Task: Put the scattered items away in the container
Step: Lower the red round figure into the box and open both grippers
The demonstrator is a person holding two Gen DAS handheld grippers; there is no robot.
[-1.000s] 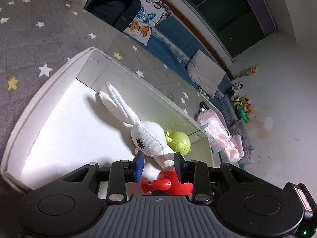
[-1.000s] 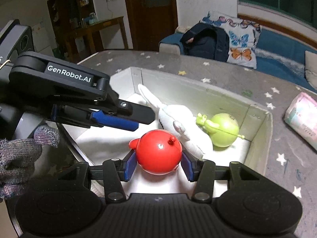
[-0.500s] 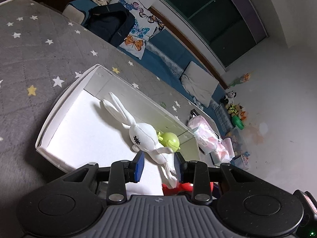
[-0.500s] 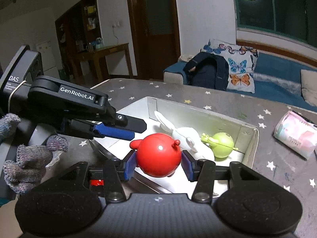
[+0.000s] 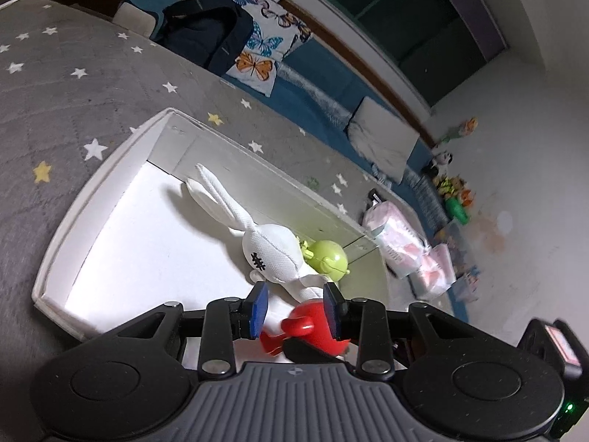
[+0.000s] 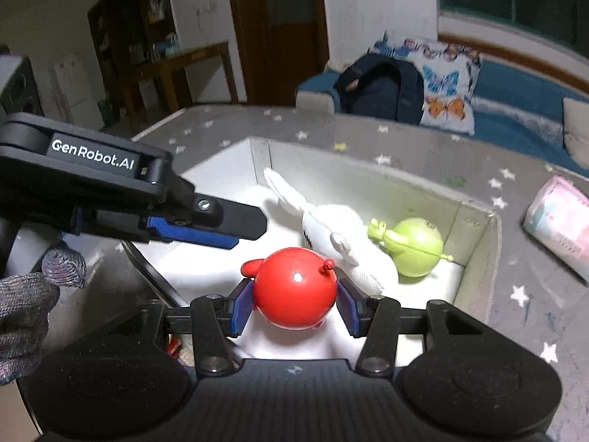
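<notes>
Right gripper (image 6: 294, 304) is clamping the red toy (image 6: 294, 287) above the white box (image 6: 478, 254); left gripper (image 5: 294, 307) is standing open, empty. Rabbit (image 5: 272, 246) and green toy (image 5: 329, 256) are lying inside.

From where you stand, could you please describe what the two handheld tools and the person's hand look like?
Both tools are matte black plastic with blue pads on the fingers. The right tool has a ribbed grey base with two round discs. The left tool carries white "GenRobot.AI" lettering on its side. The hand wears a grey knitted glove.
</notes>
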